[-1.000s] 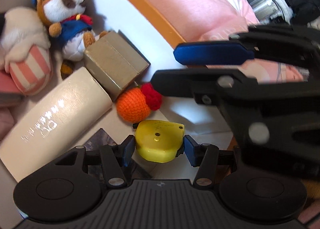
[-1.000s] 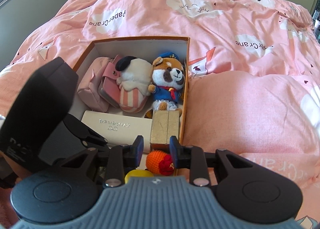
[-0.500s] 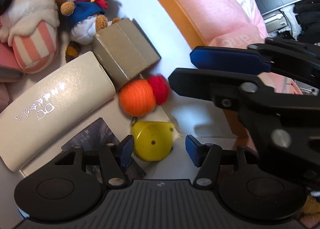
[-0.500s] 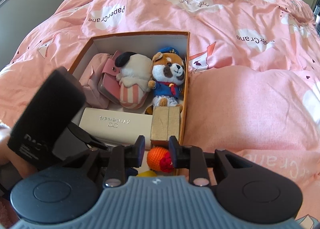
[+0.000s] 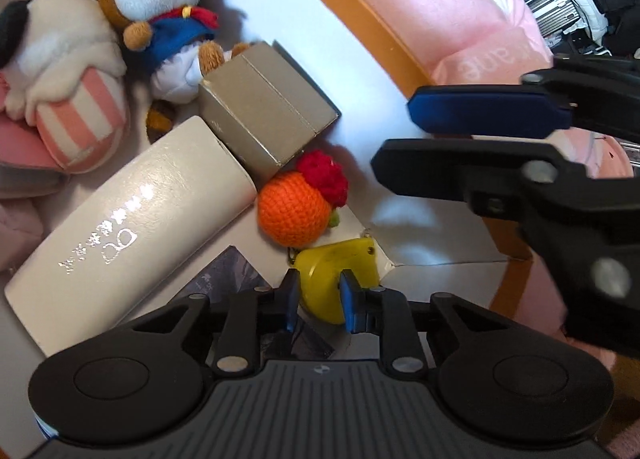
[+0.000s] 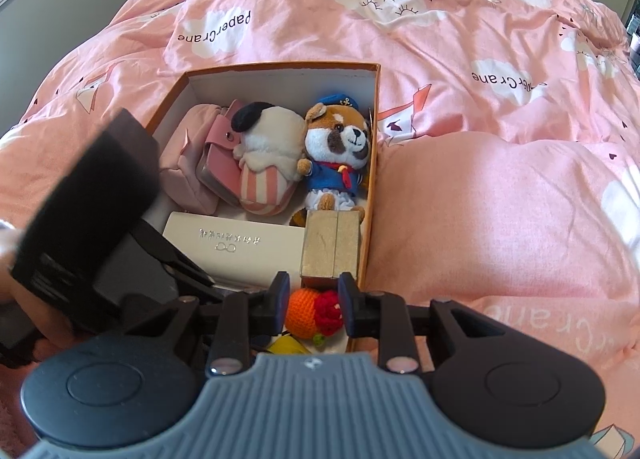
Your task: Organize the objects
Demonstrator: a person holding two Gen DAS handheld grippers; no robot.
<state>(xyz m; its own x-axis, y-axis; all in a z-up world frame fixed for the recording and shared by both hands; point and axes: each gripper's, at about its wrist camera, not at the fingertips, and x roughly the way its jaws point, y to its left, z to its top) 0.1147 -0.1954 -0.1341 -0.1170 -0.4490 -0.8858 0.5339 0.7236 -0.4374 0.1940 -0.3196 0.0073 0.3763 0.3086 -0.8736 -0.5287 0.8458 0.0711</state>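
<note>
An orange-rimmed white box [image 6: 374, 163] lies on the bed and holds plush toys and cases. In the left wrist view my left gripper [image 5: 318, 295] sits low in the box's near corner, its jaws narrow, over a yellow plastic toy [image 5: 340, 267] lying on the floor; whether they grip it is unclear. An orange crochet ball with a red flower [image 5: 296, 207] rests just beyond it. My right gripper [image 6: 312, 299] hovers above the box's near end, partly open and empty; it shows at the right in the left wrist view [image 5: 460, 139].
The box also holds a raccoon plush [image 6: 340, 155], a striped cupcake plush [image 6: 264, 175], a pink pouch [image 6: 218, 159], a white case [image 6: 236, 251], a gold box [image 6: 332, 247] and a dark card [image 5: 228, 275]. A pink duvet [image 6: 480, 199] surrounds the box.
My left gripper let go of the yellow toy, which dropped to the box floor. Its jaws then narrowed over the toy. The right gripper drew back and rose a little.
</note>
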